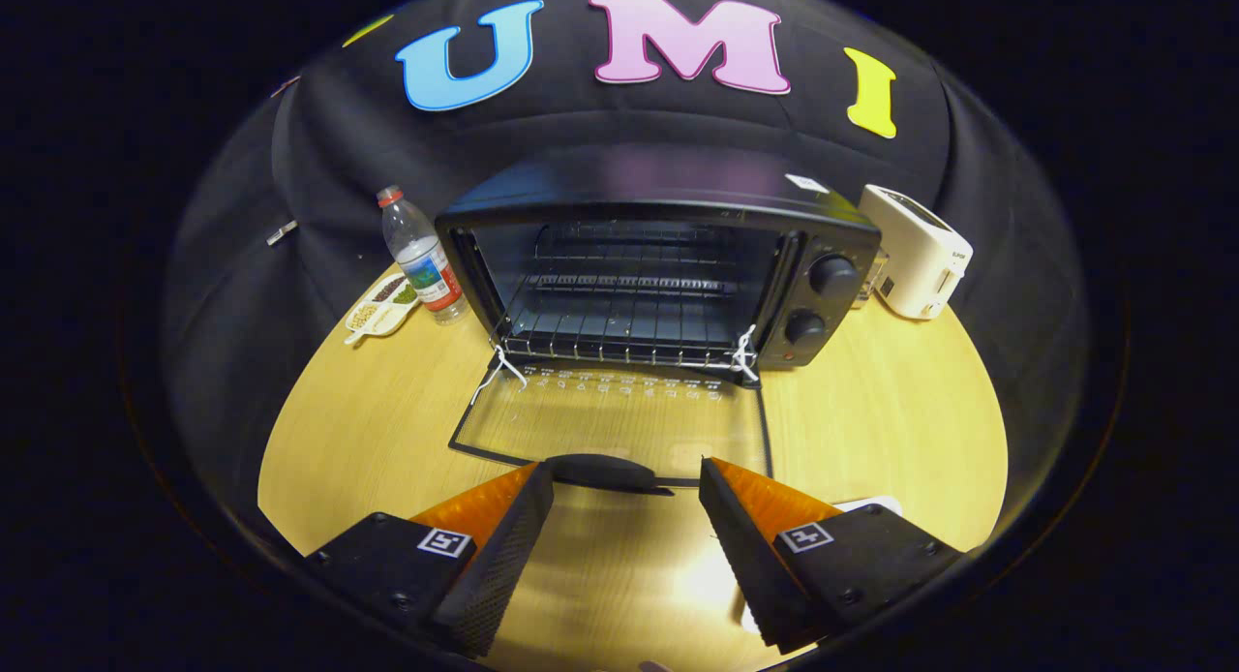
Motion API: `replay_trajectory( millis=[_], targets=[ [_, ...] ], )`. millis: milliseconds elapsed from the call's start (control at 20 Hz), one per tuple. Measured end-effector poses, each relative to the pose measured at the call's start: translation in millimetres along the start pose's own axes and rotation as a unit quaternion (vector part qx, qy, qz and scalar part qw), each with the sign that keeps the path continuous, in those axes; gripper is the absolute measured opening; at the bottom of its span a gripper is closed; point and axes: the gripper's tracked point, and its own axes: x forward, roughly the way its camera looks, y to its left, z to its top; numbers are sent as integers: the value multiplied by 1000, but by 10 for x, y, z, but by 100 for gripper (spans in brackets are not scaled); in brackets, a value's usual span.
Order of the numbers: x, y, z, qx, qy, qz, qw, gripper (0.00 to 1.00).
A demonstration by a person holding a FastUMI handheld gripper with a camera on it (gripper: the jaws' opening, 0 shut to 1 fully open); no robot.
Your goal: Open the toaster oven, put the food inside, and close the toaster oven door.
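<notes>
The gripper hangs wide apart and empty, the door handle just ahead at twelve o'clock. The toaster oven stands open; its glass door looks stiff, hinged, best taken by that handle.

White object behind right finger

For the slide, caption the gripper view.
Open gripper hovers at the handle of the toaster oven, its glass door folded down on the table.
</notes>
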Motion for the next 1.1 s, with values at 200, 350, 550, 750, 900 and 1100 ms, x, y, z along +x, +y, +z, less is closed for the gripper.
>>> replay_trajectory(
  millis=[200,350,550,750,900,1100],
  targets=[
    [-328,-660,37,-25,-7,-2,1000,99],
    [-512,-1433,-39,-27,-9,-56,998,99],
    [-568,-2172,-486,-2,45,-97,994,93],
    [-413,-2382,-924,33,106,-65,992,76],
    [-286,-2399,-1264,59,161,-45,984,59],
    [-207,-2431,-1446,50,196,-33,979,44]
  ],
)
